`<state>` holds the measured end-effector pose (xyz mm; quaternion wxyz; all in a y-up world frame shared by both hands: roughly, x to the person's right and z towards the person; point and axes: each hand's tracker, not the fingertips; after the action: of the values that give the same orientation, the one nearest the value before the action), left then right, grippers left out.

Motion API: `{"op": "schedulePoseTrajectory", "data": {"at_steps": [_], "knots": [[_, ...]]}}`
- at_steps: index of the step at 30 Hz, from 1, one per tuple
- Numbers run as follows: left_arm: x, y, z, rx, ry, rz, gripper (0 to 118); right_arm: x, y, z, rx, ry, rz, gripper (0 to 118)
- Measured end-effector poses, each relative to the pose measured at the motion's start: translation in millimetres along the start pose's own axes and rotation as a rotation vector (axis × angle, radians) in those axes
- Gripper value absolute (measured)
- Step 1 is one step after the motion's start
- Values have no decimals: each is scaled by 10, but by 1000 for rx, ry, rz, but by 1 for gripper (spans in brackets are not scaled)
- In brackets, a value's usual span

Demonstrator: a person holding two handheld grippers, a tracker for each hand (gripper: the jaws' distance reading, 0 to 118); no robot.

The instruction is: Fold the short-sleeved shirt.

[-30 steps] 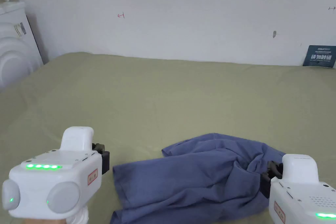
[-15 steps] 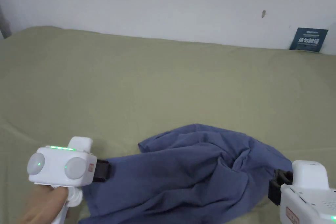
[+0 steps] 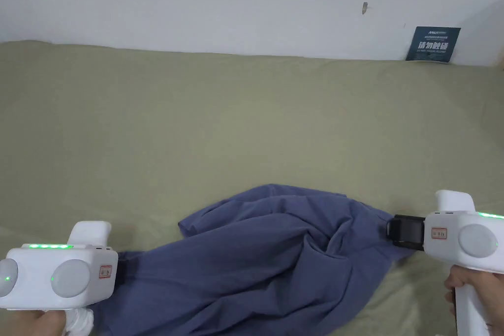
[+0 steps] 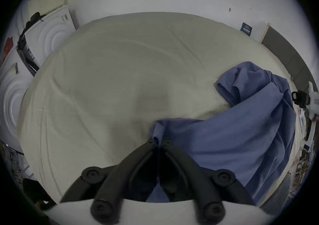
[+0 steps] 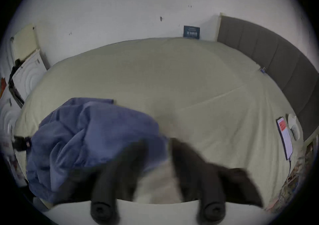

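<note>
Head view: the shirt (image 3: 266,258) is seen crumpled in the lower middle of the frame on the bed (image 3: 236,125), with the left gripper (image 3: 117,267) at its lower-left edge and the right gripper (image 3: 401,231) at its right edge. In the left gripper view the jaws are seen closed together on a blue hem; in the right gripper view the jaws are blurred, with cloth against the left one, so whether they are clamped cannot be told. The step in hand is judged to be the spreading of the shirt flat. It would be done best if both holds were kept at corners and the cloth were drawn apart evenly and laid toward the upper middle, where bare sheet lies open. The near edge of the bed is close at the bottom of the frame, and a phone (image 5: 284,138) lies at far right, so that side should be avoided.
</note>
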<state>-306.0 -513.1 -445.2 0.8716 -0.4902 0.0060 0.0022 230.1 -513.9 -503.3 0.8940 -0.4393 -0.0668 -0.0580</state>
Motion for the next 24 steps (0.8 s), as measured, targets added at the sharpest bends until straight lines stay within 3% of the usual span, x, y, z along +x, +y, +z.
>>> {"op": "schedulePoseTrajectory", "data": {"at_steps": [1, 4, 6, 7, 9, 14, 20, 24], "knots": [[20, 29, -18, 0, 2, -8, 1, 27, -20, -102, 69, -18, -5, 108], [49, 30, -10, -5, 9, -34, 1, 59, 33, -357, -66, -51, 57, 94], [47, 58, -42, -10, 10, -34, 1, 2, -63, -302, -63, 1, 85, 80], [46, 63, -36, -12, 8, -32, 1, -31, -84, -224, -38, -10, 83, 64], [15, 94, -30, -17, 2, -28, 1, -67, -75, -92, -20, 55, 89, 13], [-161, 236, 375, 67, 4, 25, 1, -205, 47, 439, 84, 3, 234, 13], [-511, 642, 1293, 249, 75, 66, 1, -136, 400, 1396, 278, 35, 222, 13], [-595, 988, 1861, 367, 224, 29, 1, -164, 722, 1914, 385, 6, 240, 13]]}}
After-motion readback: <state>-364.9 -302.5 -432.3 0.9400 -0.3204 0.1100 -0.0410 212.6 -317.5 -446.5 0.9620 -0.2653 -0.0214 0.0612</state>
